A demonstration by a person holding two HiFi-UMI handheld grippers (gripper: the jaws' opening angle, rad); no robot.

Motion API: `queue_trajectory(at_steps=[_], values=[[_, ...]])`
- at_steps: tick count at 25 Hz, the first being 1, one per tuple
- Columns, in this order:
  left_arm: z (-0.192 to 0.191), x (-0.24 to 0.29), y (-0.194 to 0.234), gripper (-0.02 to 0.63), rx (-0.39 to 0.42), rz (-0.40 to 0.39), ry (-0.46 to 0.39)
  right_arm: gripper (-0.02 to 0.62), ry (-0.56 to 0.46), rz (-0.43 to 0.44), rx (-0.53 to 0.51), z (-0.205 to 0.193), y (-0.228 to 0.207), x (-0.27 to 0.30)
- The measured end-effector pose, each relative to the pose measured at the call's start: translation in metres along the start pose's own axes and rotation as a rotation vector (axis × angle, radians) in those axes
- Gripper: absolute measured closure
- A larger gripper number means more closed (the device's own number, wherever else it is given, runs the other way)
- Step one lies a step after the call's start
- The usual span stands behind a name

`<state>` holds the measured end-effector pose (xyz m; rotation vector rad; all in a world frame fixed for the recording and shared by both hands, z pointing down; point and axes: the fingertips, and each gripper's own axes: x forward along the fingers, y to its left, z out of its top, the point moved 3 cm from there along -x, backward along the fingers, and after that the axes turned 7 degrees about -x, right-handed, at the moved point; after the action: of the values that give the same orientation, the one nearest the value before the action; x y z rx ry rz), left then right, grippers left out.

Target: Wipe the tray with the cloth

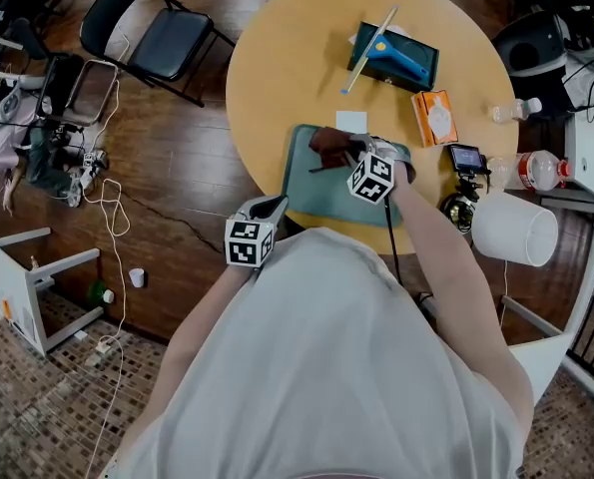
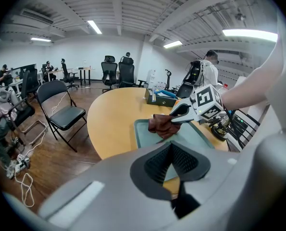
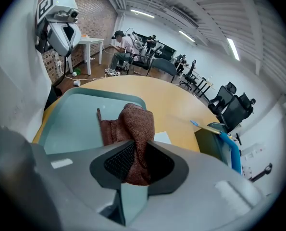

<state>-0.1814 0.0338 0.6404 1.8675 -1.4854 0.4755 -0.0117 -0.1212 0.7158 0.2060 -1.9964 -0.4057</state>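
A teal tray [image 1: 316, 193] lies on the round yellow table [image 1: 277, 78], near its front edge. A brown cloth [image 1: 331, 146] sits bunched on the tray's far part. My right gripper [image 1: 348, 158] is shut on the cloth; in the right gripper view the cloth [image 3: 133, 121] fills the gap between the pads of the right gripper [image 3: 135, 153], over the tray [image 3: 75, 124]. My left gripper [image 1: 274, 206] hangs at the tray's near left corner, off the cloth. Seen from the left gripper view, the left gripper [image 2: 173, 150] is shut and empty, and the cloth [image 2: 162, 125] lies beyond it.
Behind the tray are a white paper slip [image 1: 351, 122], a dark box holding a blue tool [image 1: 394, 56] and an orange packet [image 1: 435, 117]. A small camera [image 1: 466, 160] and a bottle [image 1: 536, 171] sit at right. A folding chair [image 1: 162, 36] stands left of the table.
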Motion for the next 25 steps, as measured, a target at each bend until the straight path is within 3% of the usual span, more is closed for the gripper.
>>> queue_trajectory(at_steps=[5,12,19,25], values=[[-0.001,0.0,-0.001,0.606,0.001,0.002,0.001,0.517,-0.012,-0.016,-0.022,0.0,0.002,0.004],[-0.005,-0.006,0.002,0.606,-0.005,0.024,0.004,0.517,-0.076,-0.01,-0.071,0.028,0.008,0.015],[-0.006,-0.013,0.006,0.606,-0.016,0.033,0.005,0.517,-0.077,-0.036,-0.082,0.05,0.006,0.023],[-0.006,-0.01,0.006,0.606,-0.013,0.026,0.001,0.517,-0.105,0.014,-0.048,0.053,0.021,0.014]])
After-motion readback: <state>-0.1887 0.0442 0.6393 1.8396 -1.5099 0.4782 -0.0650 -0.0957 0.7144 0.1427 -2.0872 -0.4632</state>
